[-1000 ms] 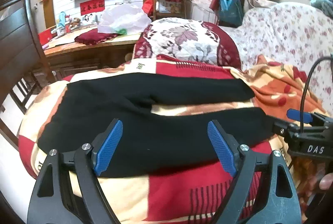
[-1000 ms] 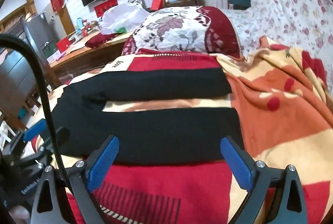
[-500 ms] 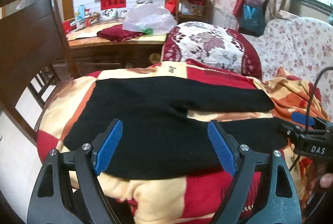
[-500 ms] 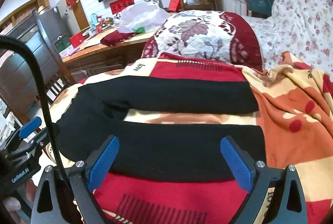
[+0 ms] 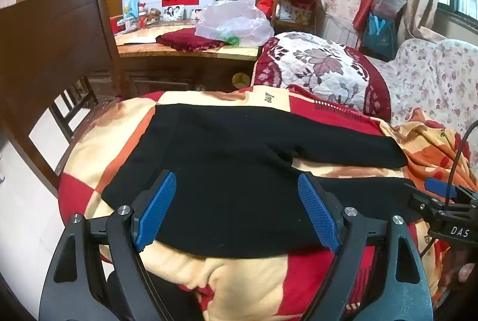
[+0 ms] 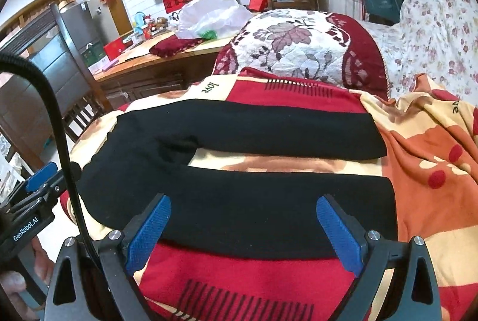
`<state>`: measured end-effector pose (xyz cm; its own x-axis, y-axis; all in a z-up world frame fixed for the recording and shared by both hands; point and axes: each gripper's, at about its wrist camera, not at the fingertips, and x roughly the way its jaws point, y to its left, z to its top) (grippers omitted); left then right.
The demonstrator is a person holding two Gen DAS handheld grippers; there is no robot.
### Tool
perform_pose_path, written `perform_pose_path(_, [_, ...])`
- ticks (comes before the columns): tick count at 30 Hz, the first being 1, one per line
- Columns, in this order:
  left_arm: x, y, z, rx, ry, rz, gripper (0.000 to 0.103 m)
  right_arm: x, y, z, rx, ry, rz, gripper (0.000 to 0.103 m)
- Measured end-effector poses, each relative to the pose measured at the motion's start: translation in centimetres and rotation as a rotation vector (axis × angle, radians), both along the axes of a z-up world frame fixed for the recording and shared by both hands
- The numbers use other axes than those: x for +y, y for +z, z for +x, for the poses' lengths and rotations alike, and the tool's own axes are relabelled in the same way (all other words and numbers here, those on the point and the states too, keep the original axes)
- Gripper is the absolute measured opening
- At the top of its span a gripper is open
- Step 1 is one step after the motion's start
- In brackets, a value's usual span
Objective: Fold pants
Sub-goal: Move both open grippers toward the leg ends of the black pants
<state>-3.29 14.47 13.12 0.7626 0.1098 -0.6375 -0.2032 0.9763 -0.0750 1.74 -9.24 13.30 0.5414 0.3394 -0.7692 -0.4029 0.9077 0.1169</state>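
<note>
Retreat: both grippers, left gripper (image 5: 236, 210) and right gripper (image 6: 243, 231), have drawn back, jaws spread and empty, so the black pants (image 5: 239, 171) lie unfolded on the blanket (image 5: 254, 285), first fold pending

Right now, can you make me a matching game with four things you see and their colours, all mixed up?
Things:
1. pants
2. plastic bag
3. left gripper pads
4. folded cloth on the desk

Colours:
A. dark red
B. black
C. blue
D. clear whitish

Pairs: 1-B, 2-D, 3-C, 4-A
</note>
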Motion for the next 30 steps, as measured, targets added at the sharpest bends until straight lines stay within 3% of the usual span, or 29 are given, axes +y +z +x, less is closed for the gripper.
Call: perform_pose_path(30, [3.4,-2.0,0.3,0.068,0.049,-0.033,0.084,1.2,-1.9,0.4,0.041,0.008,-0.016,0.098])
